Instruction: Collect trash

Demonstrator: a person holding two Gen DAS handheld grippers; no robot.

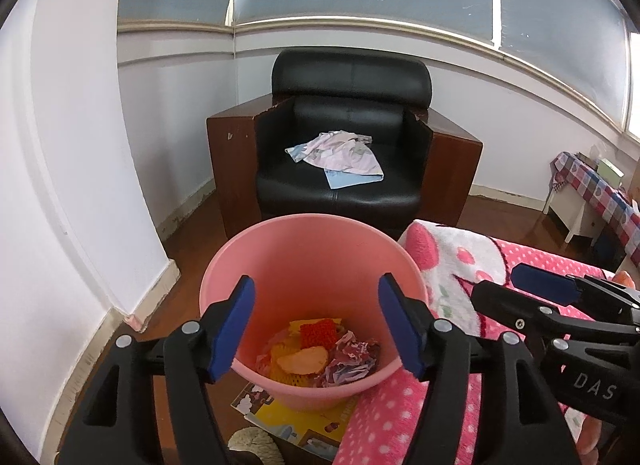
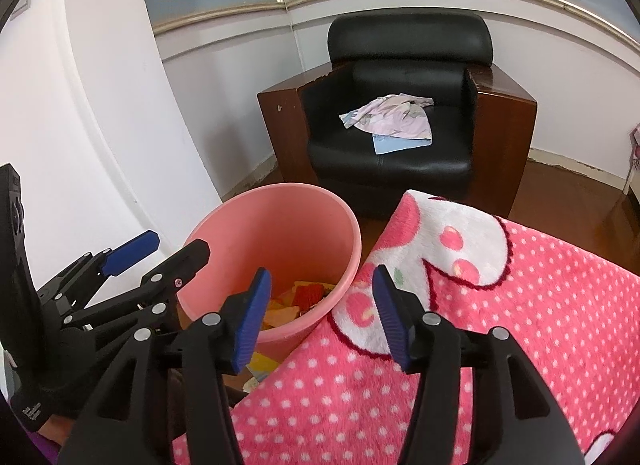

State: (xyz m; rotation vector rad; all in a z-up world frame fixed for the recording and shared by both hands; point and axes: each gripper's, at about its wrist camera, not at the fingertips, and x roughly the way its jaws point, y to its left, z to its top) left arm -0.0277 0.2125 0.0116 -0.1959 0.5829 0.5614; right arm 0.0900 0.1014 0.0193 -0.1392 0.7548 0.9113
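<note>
A pink plastic bin (image 1: 280,265) stands on the floor beside the bed; it also shows in the right wrist view (image 2: 248,233). Inside lie several pieces of trash: a red net (image 1: 318,333), an orange-yellow piece (image 1: 302,359) and a crumpled purple-white wrapper (image 1: 350,357). My left gripper (image 1: 316,329) is open and empty above the bin's mouth. My right gripper (image 2: 318,319) is open and empty over the bin's right rim and the blanket edge. The right gripper also shows in the left wrist view (image 1: 520,285), and the left gripper in the right wrist view (image 2: 160,249).
A pink polka-dot blanket (image 2: 500,305) covers the bed on the right. A black leather armchair (image 1: 348,137) with cloth (image 1: 340,153) on its seat stands behind the bin. A booklet (image 1: 296,421) lies on the floor under the bin. A white wall (image 1: 72,145) is at left.
</note>
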